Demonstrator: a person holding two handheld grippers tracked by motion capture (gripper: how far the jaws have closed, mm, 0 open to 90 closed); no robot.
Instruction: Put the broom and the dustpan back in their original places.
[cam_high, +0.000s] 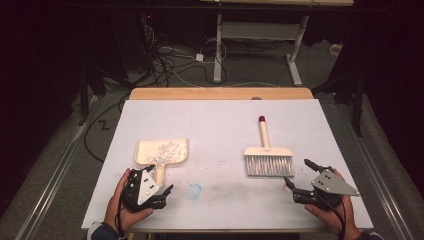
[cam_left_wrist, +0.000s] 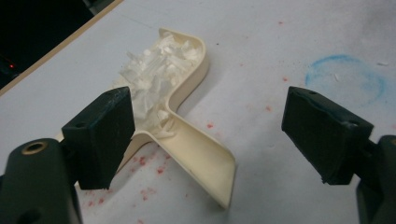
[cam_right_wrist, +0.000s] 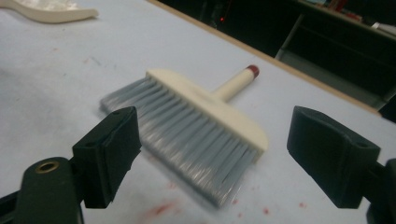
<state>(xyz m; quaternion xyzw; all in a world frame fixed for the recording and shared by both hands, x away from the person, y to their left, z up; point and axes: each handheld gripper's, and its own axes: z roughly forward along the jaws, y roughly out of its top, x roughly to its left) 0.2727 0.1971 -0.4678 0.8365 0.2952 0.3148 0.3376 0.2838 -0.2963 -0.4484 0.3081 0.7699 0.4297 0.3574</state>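
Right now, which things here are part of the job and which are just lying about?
In the job: dustpan holding white scraps; brush; left gripper and right gripper, both open.
Lying about: blue chalk ring, red specks, floor cables.

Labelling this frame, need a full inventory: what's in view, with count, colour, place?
dustpan: 1, cream, table left, handle toward the left tongs
white scraps: a pile, white, inside the dustpan
brush: 1, cream body, grey bristles, red-tipped handle, table right
table: 1, white top with a wooden far edge, red specks, a blue smudge near the front
desk frame: 1, white, on the floor behind
cables: several, on the floor behind
left tongs: 1, black, open, at the dustpan handle
right tongs: 1, black, open, near the brush
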